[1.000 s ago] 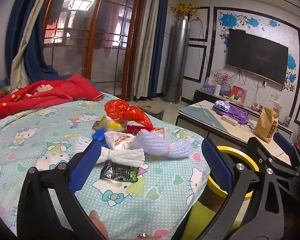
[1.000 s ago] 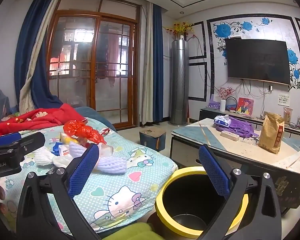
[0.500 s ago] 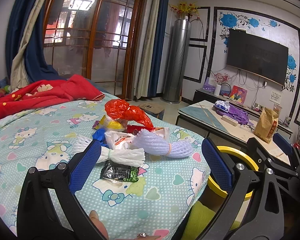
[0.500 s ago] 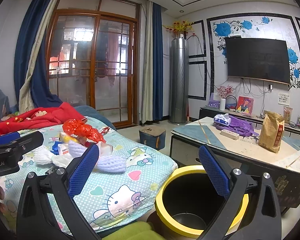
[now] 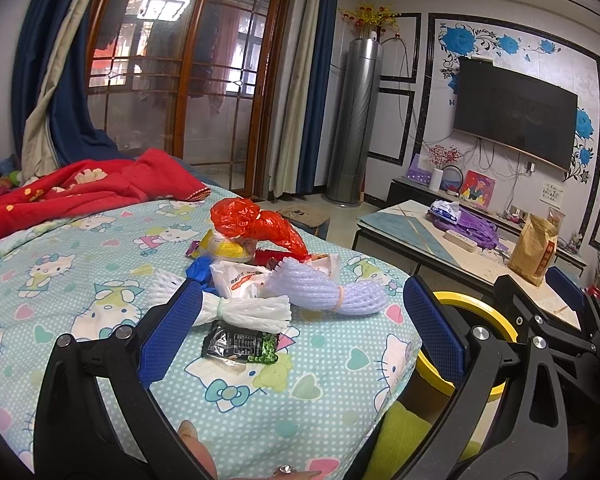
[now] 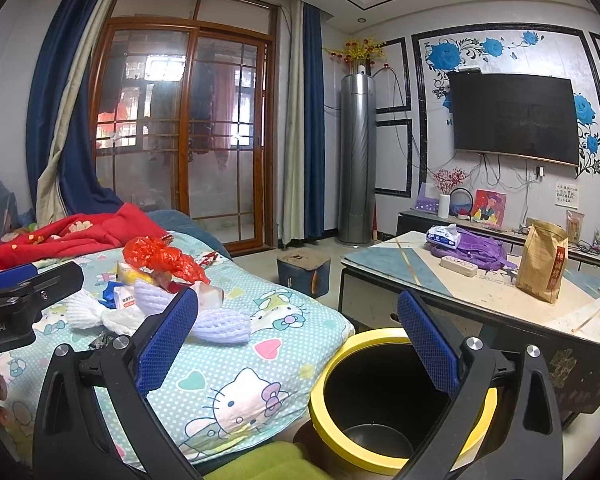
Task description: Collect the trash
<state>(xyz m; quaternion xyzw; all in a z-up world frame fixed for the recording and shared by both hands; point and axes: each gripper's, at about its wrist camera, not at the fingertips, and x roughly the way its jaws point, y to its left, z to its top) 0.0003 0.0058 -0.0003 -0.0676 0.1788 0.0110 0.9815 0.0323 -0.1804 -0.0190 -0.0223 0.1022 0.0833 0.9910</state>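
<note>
trash is lying in a loose heap on the bed, near the corner next to the bin. both the left gripper and right gripper are being held wide open, nothing between the pads; neither is touching the heap.

nearest the left gripper: black wrapper, lying flat, long axis running left-right across the view. behind it the white net, tied at the middle, also lying left-right. purple net is angled, one end pointing toward the bin. red bag is perched on top.

risks judged: the thin wrapper being pinched together with the sheet; soft nets slipping out of a shallow grip; the red bag being toppled off the bed edge if the heap is nudged; a drop missing the bin mouth.
</note>
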